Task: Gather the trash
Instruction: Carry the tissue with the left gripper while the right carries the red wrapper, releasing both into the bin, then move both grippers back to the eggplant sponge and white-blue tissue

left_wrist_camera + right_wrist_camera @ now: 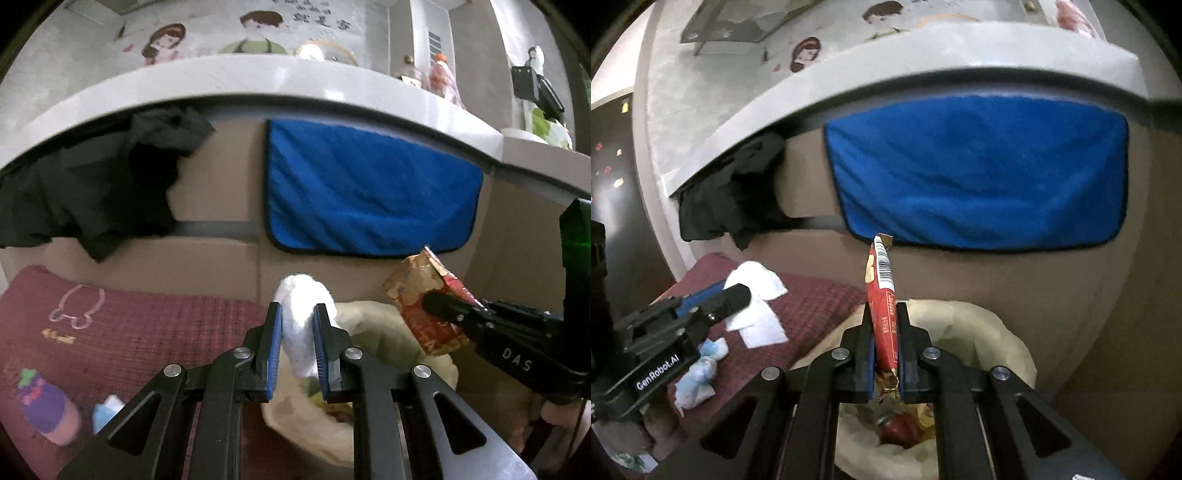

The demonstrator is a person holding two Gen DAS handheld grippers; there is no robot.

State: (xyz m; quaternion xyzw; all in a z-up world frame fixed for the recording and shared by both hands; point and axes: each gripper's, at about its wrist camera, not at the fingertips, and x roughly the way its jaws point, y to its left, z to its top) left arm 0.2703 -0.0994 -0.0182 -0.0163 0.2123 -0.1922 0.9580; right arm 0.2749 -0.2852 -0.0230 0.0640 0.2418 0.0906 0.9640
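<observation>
both jaws are clamped: left gripper [297, 347] on a white tissue [304, 314], right gripper [886, 347] on a red snack wrapper [882, 295]. the lined bin [1004, 332] sits at six o'clock below both. releasing early could drop the light tissue on the red mat [147, 332], at nine o'clock.

The lined trash bin [1004, 332] stands right of the mat [812, 299] — both before the couch back, where a towel [979, 170] hangs, dark clothing [727, 206] to its left. On the mat lie crumpled tissues [698, 376]; a shelf [229, 79] runs behind, above the couch.
</observation>
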